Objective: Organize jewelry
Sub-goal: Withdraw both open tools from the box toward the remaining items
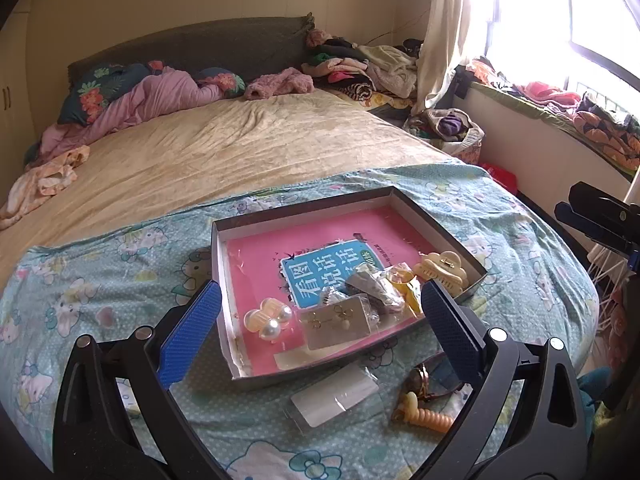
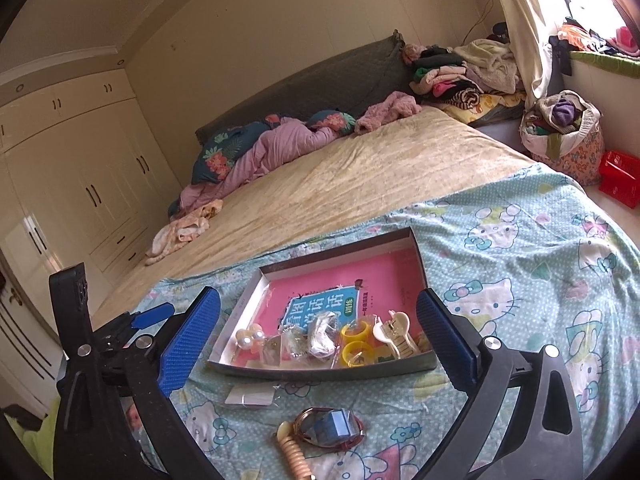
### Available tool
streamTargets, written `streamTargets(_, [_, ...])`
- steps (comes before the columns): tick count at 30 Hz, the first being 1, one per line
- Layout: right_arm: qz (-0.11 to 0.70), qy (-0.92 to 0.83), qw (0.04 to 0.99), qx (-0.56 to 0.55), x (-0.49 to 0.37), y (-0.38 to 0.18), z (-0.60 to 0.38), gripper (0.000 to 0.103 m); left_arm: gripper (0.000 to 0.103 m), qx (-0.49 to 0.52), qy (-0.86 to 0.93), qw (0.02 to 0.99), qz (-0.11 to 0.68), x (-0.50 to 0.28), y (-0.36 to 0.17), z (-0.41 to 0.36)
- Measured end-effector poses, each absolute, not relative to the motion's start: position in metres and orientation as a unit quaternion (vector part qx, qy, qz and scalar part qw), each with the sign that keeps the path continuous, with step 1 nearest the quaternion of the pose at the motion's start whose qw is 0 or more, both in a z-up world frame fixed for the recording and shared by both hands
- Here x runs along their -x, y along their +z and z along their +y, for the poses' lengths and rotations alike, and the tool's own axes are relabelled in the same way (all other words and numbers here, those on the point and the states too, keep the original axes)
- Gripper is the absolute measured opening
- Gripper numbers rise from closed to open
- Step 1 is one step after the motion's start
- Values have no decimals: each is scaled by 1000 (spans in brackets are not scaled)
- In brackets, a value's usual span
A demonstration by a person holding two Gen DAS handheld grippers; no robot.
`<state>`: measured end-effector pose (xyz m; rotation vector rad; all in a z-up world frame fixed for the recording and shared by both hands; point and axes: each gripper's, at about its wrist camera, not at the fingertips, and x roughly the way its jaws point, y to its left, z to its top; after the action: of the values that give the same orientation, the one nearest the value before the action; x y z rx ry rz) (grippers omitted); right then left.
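A shallow box [image 1: 304,204] lined with a pink book lies on the cartoon-cat sheet. In it are a pearl hair clip [image 1: 268,320], an earring card [image 1: 336,322], crumpled packets [image 1: 376,288] and a cream claw clip [image 1: 442,270]. In front of the box lie a clear packet [image 1: 334,394] and a spiral hair tie [image 1: 428,418]. My left gripper [image 1: 320,292] hangs open over the box's near side, holding nothing. My right gripper [image 2: 320,294] is open and empty too, above the box [image 2: 320,372]. Yellow rings [image 2: 356,344] sit inside it. A bagged bracelet [image 2: 330,426] lies on the sheet below.
A beige blanket [image 1: 240,140] covers the bed beyond the sheet. Pink bedding and pillows [image 1: 140,96] lie at the headboard, piled clothes [image 1: 360,68] at the far right corner. A stuffed bag [image 2: 564,136] and red box [image 2: 620,178] stand right; wardrobes [image 2: 80,184] line the left wall.
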<state>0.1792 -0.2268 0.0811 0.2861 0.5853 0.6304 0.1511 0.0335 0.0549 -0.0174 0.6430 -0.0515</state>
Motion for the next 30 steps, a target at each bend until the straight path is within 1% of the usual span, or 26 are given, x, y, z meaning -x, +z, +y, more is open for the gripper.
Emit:
streamTargets(6, [271, 312, 903, -121, -165, 94, -229, 98, 93, 2, -30, 951, 309, -138, 61, 31])
streamTargets(15, [275, 316, 904, -90, -145, 99, -226, 98, 93, -13, -36, 950, 309, -119, 59, 27])
streamTargets(30, [307, 326, 892, -62, -128, 79, -220, 98, 93, -30, -51, 940, 337, -97, 35, 23])
